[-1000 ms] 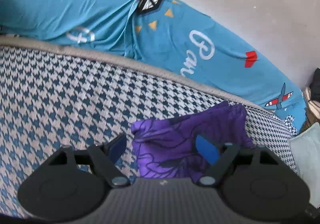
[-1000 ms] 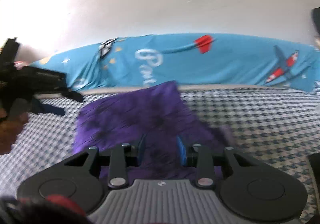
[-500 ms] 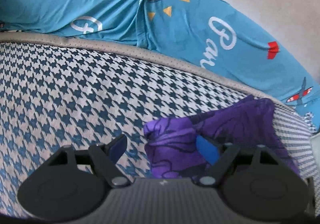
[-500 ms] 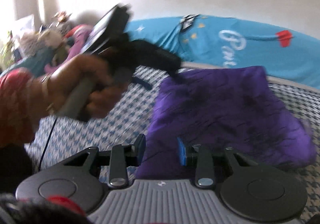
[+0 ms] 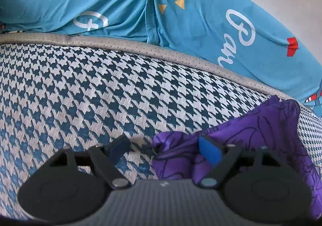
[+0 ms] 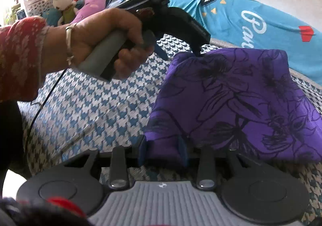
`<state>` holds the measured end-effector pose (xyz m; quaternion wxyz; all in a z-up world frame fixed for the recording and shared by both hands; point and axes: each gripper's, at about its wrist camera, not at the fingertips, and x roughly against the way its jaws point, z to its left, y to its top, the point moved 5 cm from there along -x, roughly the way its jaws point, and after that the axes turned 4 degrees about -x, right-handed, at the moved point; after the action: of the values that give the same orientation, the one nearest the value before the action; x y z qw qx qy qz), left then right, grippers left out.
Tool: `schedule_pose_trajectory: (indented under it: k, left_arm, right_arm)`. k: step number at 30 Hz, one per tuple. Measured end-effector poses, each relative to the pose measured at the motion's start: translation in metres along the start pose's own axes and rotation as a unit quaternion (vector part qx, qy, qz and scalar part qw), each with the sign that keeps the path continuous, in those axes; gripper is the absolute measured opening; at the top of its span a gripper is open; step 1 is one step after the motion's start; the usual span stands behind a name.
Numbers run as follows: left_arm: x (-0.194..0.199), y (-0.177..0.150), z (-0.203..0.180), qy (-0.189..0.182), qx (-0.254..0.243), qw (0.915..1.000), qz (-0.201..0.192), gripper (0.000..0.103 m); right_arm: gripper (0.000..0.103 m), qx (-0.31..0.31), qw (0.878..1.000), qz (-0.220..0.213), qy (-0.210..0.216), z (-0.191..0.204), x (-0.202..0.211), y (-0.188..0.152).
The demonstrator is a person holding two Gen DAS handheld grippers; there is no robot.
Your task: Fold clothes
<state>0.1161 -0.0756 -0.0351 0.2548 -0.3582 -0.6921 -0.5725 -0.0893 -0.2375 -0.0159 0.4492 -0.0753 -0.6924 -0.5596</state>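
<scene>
The purple garment (image 6: 237,101) lies on the houndstooth bed cover (image 5: 100,89), already folded to a small packet, in front of the blue sheet (image 5: 201,30).

Nearest to me, the right gripper (image 6: 162,150) stands at the near left corner of the garment. Its fingers (image 6: 141,151) are on both sides of this corner, not far apart, with purple cloth between them. I cannot tell if they really press the cloth or only stand around it.

At the far left corner of the garment is the left gripper (image 5: 167,150), held by a hand (image 6: 104,42). Its fingers (image 5: 209,152) are spread wide. One is over the cloth, the other over the bed cover, and the crumpled corner lies loose between them.

I think the step is a new fold or a smoothing of the left edge. To do it well, both grippers should take all layers of their corners together, then lift at the same height and keep the edge tight, so the packet does not open.

The near edge of the garment is hidden behind the body of the right gripper, so the number of layers there I cannot count. The right end of the garment is cut off in the left wrist view. The toys behind the hand are blurred.
</scene>
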Motion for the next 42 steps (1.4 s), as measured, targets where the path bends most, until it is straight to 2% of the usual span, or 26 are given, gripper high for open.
schedule_pose_trajectory:
  k: [4, 7, 11, 14, 21, 27, 30, 33, 38, 42]
  left_arm:
    - [0.001, 0.0, 0.005, 0.007, 0.013, 0.9999, 0.004, 0.094]
    - [0.011, 0.002, 0.006, 0.01, 0.022, 0.9997, -0.005, 0.094]
    - [0.03, 0.005, -0.003, 0.013, -0.002, 0.9994, -0.031, 0.094]
    - [0.039, 0.0, -0.014, 0.005, -0.018, 0.9992, -0.035, 0.094]
    - [0.044, -0.015, -0.037, 0.001, -0.067, 0.9973, -0.031, 0.094]
    - [0.026, -0.029, -0.039, 0.007, -0.089, 0.996, -0.007, 0.094]
    - [0.014, -0.034, -0.036, 0.01, -0.087, 0.9962, -0.002, 0.101]
    - [0.012, -0.034, -0.036, 0.009, -0.084, 0.9964, 0.0, 0.102]
    - [0.017, -0.034, -0.039, 0.011, -0.086, 0.9962, -0.001, 0.1]
    - [0.028, -0.034, -0.041, 0.008, -0.094, 0.9955, 0.004, 0.1]
  right_arm:
    - [0.034, -0.011, 1.0, -0.006, 0.014, -0.004, 0.014, 0.003]
    - [0.034, -0.035, 0.999, -0.038, 0.01, -0.016, 0.032, 0.01]
    - [0.034, -0.087, 0.992, -0.091, -0.029, -0.049, 0.052, 0.021]
    - [0.034, -0.129, 0.982, -0.114, -0.073, -0.079, 0.058, 0.024]
    - [0.034, -0.201, 0.962, -0.111, -0.148, -0.136, 0.041, 0.014]
    - [0.031, -0.253, 0.947, -0.078, -0.18, -0.169, 0.026, -0.002]
    - [0.031, -0.264, 0.942, -0.07, -0.193, -0.176, 0.021, -0.006]
    - [0.031, -0.273, 0.937, -0.069, -0.205, -0.18, 0.02, -0.007]
    - [0.031, -0.251, 0.937, -0.08, -0.23, -0.173, 0.027, 0.0]
    - [0.031, -0.25, 0.942, -0.098, -0.203, -0.163, 0.035, 0.01]
